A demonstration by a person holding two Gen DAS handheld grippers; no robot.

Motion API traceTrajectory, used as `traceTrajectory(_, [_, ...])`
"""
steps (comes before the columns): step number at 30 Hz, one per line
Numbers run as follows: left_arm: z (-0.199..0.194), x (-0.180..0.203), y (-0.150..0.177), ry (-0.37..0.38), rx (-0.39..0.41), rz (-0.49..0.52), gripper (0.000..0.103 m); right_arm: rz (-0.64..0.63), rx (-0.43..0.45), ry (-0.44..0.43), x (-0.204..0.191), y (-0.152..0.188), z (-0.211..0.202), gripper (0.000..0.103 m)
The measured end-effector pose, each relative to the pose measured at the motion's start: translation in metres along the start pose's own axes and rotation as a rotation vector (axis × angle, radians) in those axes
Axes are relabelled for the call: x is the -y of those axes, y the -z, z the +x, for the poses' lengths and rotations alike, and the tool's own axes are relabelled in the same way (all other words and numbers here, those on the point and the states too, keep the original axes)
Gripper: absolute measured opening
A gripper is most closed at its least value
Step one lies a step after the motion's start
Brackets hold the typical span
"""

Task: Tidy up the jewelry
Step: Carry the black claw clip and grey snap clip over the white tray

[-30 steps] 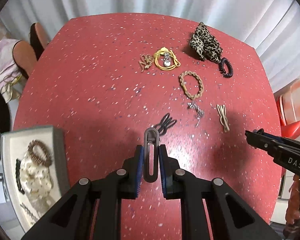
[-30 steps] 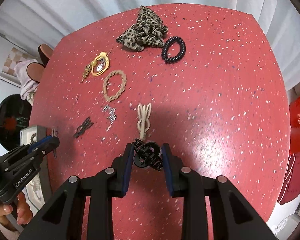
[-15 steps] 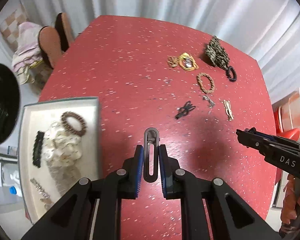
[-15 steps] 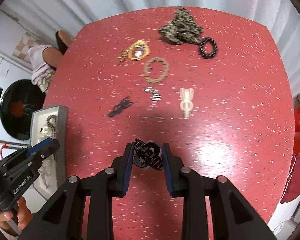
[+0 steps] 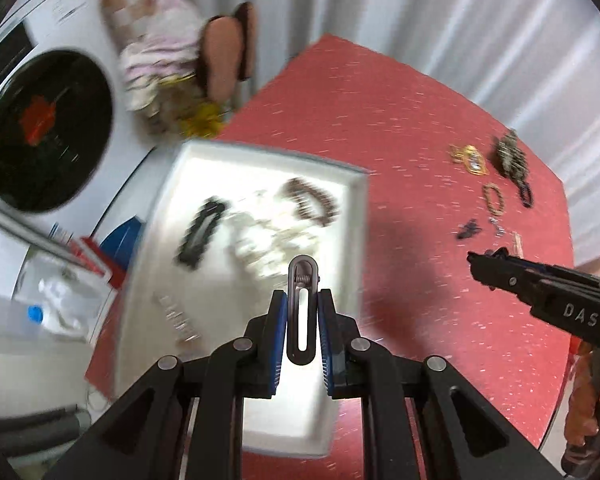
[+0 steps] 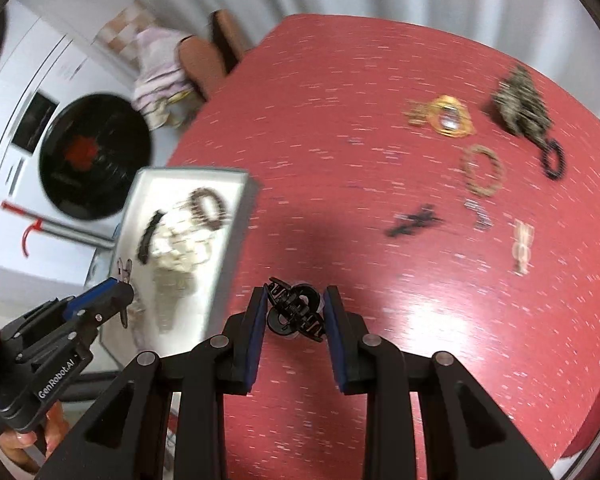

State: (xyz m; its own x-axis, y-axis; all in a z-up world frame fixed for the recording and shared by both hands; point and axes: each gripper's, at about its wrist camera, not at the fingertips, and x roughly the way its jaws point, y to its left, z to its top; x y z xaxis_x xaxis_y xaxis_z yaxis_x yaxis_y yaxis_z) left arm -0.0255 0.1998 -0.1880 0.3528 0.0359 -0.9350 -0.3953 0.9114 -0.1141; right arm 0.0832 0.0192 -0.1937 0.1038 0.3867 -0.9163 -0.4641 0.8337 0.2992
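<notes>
While a second ago your left camera looked across the table at the loose jewelry, it now looks down on the white tray (image 5: 356, 216), which fills the middle of the view, blurred by motion. Your right camera has swung left too, and the tray (image 6: 236, 224) now sits at its left edge.

Your left gripper (image 5: 302, 320) clamps a grey metal hair clip (image 5: 302, 312), a slim oval with a long slot and a small spring at its tip, held upright over the tray. Your right gripper (image 6: 294, 312) pinches a glossy black plastic claw clip (image 6: 296, 314) above the red speckled table (image 6: 340, 92).

Lying in the tray are a black scalloped clip (image 5: 200, 232), a brown beaded bracelet (image 5: 312, 202) and a pale, lumpy scrunchie (image 5: 260, 240).

Spread on the far side of the table are a leopard-print scrunchie (image 6: 520, 104), a black coiled hair tie (image 6: 553, 159), a gold-coloured piece (image 6: 446, 117), a braided tan ring (image 6: 482, 170), a small black clip (image 6: 414, 221), a silver chain (image 6: 478, 213) and a beige clip (image 6: 522, 246).
</notes>
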Motion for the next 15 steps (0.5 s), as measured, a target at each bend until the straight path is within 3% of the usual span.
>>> traceTrajectory(7, [0.002, -0.054, 0.023, -0.046, -0.018, -0.111, 0.017, -0.098, -0.049, -0.040, -0.054, -0.007, 0.026, 0.031])
traceTrajectory(15, [0.013, -0.089, 0.042, -0.072, -0.035, -0.174, 0.017, -0.172, -0.114, -0.069, -0.098, -0.004, 0.055, 0.031])
